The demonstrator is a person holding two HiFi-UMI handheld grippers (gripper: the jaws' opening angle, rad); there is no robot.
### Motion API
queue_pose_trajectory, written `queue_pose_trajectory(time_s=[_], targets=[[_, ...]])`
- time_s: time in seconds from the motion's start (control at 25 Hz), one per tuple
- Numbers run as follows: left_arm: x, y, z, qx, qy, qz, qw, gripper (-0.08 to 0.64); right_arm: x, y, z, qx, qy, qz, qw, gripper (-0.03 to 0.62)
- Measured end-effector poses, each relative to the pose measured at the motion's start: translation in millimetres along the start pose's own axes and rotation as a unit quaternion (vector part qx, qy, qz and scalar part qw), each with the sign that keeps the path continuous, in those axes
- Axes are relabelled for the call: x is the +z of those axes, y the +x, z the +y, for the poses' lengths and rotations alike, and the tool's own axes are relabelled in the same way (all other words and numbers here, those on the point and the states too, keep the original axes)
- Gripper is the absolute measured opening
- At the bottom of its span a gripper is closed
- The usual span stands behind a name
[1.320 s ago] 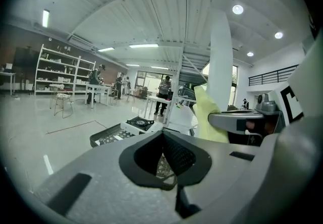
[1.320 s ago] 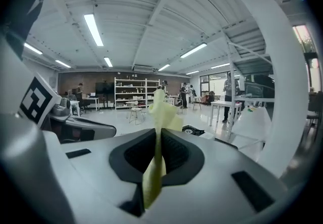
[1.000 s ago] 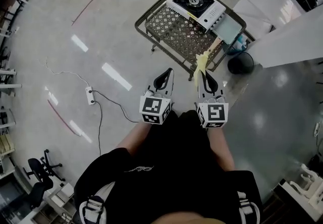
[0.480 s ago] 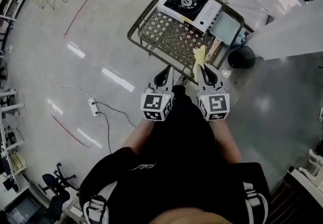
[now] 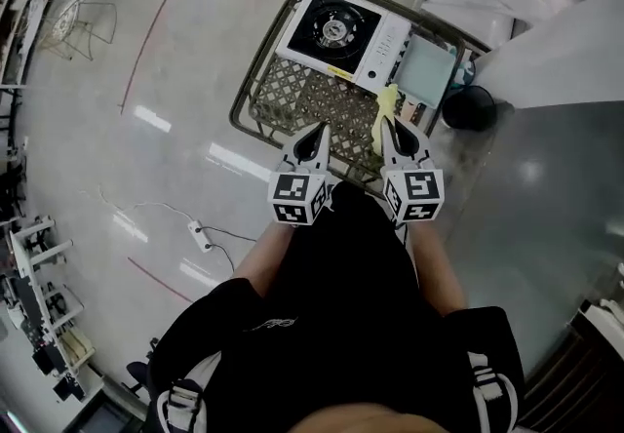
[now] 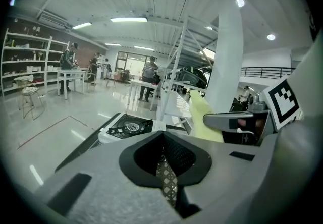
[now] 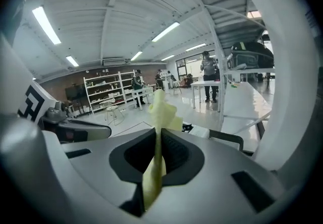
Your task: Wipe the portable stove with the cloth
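Two hand-held grippers were held side by side over the near edge of a metal lattice table (image 5: pixel 302 95), both pointing toward its far edge. The left gripper (image 5: pixel 321 129) had its jaws pressed together with nothing caught between them; in the left gripper view (image 6: pixel 163 140) the dark pads met at a seam, and only a sliver of the table's lattice showed through a narrow slit lower down. The right gripper (image 5: pixel 390 126) was clamped on the yellow cloth (image 5: pixel 387 112). In the right gripper view (image 7: pixel 157 140) the jaws stood almost together, with a thin fold of the cloth (image 7: pixel 160 112) pinched between the pads; one bunched end rose past the fingertips and the other end trailed down toward the camera. From the head view the cloth stuck out ahead of the right gripper, above the near-right part of the table and apart from the stove.

The portable stove (image 5: pixel 341 26) sat along the far edge of the table, toward its far-left corner, its black burner ring facing up and its white control panel on the right side. A pale square panel (image 5: pixel 427 70) lay just beside it at the far-right corner. The left gripper view showed the stove (image 6: pixel 128 128) beyond the jaws, with the cloth (image 6: pixel 204 114) and the right gripper (image 6: pixel 237 119) off to its right.
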State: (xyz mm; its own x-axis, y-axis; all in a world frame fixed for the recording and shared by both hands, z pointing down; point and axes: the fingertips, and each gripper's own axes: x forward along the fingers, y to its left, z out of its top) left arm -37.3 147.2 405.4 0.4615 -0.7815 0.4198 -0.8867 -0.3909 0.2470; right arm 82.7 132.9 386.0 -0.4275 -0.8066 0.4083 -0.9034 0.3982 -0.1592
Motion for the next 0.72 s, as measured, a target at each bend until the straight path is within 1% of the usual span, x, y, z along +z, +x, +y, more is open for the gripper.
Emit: queue_pose_trajectory(time_s=[0.2, 0.4, 0.44, 0.52, 0.64, 0.72], targets=[[-3.6, 61.5, 1.2, -0.02, 0.003, 0.035, 0.9992, 0.017, -23.9, 43.8, -51.4, -0.036, 0.052, 0.041, 0.997, 0.02], [-14.1, 98.6, 11.3, -0.038, 0.018, 0.075, 0.9963, 0.017, -48.4, 77.9, -76.4, -0.07, 0.128, 0.074, 0.986, 0.02], [-16.6, 106.9, 14.6, -0.044, 0.017, 0.08, 0.9957, 0.017, -55.1, 86.7, -81.6, -0.078, 0.133, 0.084, 0.984, 0.02], [-23.4, 122.4, 21.0, -0.056, 0.018, 0.091, 0.9941, 0.017, -70.5, 103.9, -89.2, -0.092, 0.126, 0.109, 0.982, 0.02], [-32.5, 146.3, 32.8, -0.071, 0.023, 0.115, 0.9906, 0.017, -92.1, 131.4, -95.9, -0.098, 0.106, 0.147, 0.979, 0.02], [-35.5, 162.4, 41.1, -0.085, 0.032, 0.13, 0.9874, 0.017, -104.2, 147.7, -98.7, -0.101, 0.111, 0.166, 0.975, 0.02]])
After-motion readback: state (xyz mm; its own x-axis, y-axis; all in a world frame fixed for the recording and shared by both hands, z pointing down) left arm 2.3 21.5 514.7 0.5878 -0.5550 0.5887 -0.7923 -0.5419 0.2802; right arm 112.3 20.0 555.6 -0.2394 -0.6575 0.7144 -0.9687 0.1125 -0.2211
